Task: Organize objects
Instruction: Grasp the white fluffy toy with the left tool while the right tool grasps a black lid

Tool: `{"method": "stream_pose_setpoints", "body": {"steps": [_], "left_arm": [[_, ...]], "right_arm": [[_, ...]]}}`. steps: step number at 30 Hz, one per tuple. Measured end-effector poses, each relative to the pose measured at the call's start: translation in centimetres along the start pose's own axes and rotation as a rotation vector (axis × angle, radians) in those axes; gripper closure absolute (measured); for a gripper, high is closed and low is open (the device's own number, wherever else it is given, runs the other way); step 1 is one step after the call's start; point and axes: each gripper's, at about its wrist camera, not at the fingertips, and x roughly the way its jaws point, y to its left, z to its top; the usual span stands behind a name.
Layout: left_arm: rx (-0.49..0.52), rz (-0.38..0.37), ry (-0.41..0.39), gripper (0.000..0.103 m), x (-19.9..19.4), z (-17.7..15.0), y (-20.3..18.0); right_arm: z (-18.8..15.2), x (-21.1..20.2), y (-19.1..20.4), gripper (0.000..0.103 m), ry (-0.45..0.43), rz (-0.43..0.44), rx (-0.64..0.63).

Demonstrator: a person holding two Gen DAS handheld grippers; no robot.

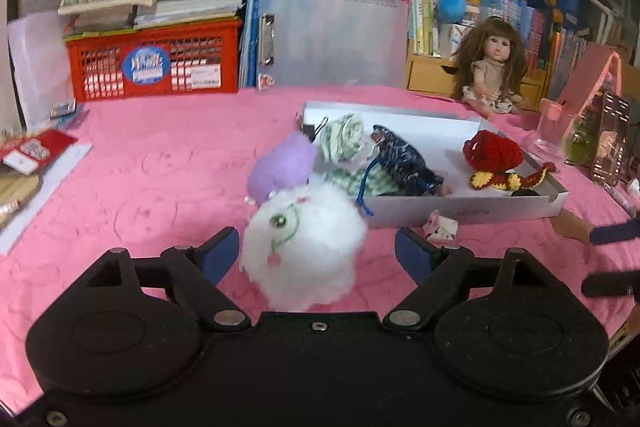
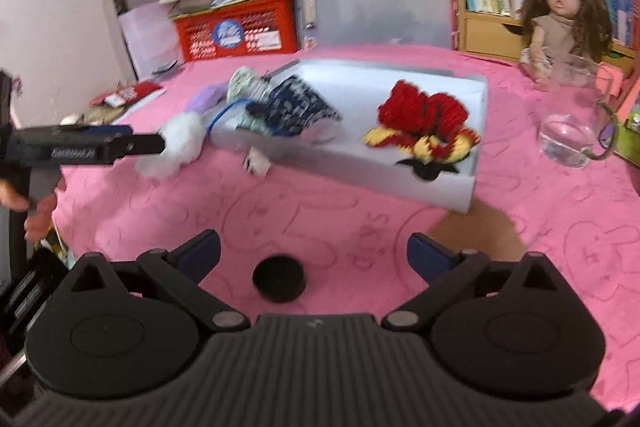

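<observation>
Soft toys and a white box on pink cloth

Centre frame, a fluffy white plush (image 1: 300, 247) with a purple ear lies just outside the white box (image 1: 460, 213); inside, mid-right, sit a green-striped cloth (image 1: 344, 141), dark blue pouch (image 1: 404, 159) and red-yellow crochet toy (image 1: 496, 159).

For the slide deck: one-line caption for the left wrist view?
Open left gripper straddles white plush toy on pink cloth, beside white tray.

Black gripper (image 1: 316, 251) linkages, blue pads (image 1: 218, 253), silver screws.

R gripper (image 2: 314, 255) open over black puck (image 2: 279, 279)
</observation>
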Motion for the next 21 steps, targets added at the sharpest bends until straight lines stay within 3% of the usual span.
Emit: {"method": "stream_pose_setpoints", "body": {"steps": [15, 21], "left_arm": [[-0.047, 0.041, 0.039, 0.017, 3.4, -1.7, -0.3], [-0.004, 0.057, 0.020, 0.013, 3.9, -2.4, -1.1]], "right_arm": [[-2.7, 1.1, 2.1, 0.006, 0.042, 0.007, -0.101], [-3.1, 1.3, 2.8, 0.006, 0.040, -0.015, -0.157]]}}
